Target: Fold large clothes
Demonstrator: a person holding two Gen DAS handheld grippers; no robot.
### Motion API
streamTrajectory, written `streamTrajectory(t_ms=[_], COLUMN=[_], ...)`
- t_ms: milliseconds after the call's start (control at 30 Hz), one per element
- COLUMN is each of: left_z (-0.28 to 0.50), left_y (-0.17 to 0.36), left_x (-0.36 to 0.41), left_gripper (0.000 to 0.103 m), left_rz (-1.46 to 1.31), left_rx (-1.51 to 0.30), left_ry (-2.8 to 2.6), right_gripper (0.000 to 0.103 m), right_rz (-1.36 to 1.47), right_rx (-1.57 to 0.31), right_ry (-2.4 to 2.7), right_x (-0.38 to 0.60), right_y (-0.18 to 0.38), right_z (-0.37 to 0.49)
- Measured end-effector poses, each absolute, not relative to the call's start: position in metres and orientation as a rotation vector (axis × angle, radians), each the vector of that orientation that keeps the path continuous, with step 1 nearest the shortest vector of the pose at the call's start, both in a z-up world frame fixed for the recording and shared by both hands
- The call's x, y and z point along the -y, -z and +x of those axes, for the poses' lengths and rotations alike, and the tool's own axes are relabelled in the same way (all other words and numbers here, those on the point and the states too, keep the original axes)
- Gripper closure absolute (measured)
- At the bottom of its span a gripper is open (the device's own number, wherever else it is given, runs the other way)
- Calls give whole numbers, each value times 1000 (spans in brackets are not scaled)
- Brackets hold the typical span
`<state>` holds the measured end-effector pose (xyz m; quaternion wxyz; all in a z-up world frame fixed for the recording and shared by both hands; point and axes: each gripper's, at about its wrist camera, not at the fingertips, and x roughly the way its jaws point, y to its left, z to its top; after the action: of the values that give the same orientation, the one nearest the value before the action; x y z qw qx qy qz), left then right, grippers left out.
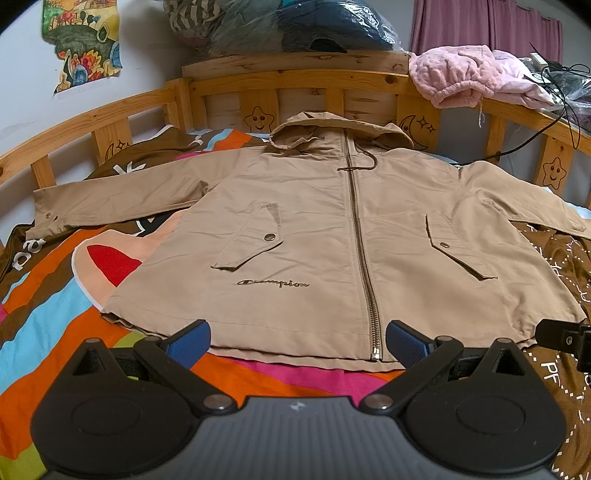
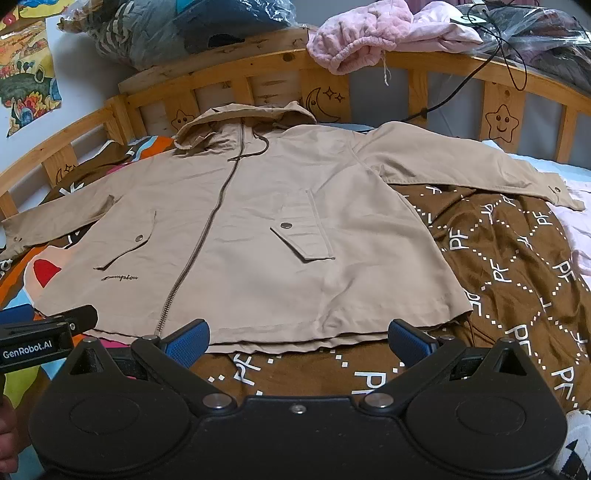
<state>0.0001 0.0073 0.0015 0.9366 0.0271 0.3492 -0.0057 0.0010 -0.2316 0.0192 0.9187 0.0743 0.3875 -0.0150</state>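
A tan hooded zip jacket (image 1: 314, 221) (image 2: 258, 229) lies spread flat, front up, on the bed, both sleeves stretched out sideways and the hood toward the headboard. My left gripper (image 1: 298, 341) hovers open at the hem near the zipper's bottom end, nothing between its blue pads. Over the hem's right half my right gripper (image 2: 298, 341) is open too, empty. The left gripper's body (image 2: 37, 339) shows at the left edge of the right wrist view; the right gripper's tip (image 1: 565, 336) shows at the right edge of the left wrist view.
A wooden bed rail (image 1: 295, 79) (image 2: 424, 62) rings the far side. A pink fluffy garment (image 1: 454, 74) (image 2: 362, 40) and bagged clothes (image 1: 295, 22) rest on it; a black cable (image 2: 480, 70) hangs over. Striped bedding (image 1: 55, 302) lies left, a brown patterned blanket (image 2: 517, 277) right.
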Motion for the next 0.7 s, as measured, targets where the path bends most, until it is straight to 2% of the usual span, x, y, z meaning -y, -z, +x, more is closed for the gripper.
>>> streamTrajectory(t_ms=[533, 700], left_z=[2, 19], left_y=[0, -5], left_x=[-13, -11], left_gripper=[1, 1], left_rz=[41, 45], left_rx=[-714, -720], left_ry=[-13, -43], right_gripper=[1, 1], right_rz=[136, 140], right_rx=[-801, -726], right_ry=[57, 172], right_x=[229, 246], right_y=[-18, -19], right_z=[6, 40])
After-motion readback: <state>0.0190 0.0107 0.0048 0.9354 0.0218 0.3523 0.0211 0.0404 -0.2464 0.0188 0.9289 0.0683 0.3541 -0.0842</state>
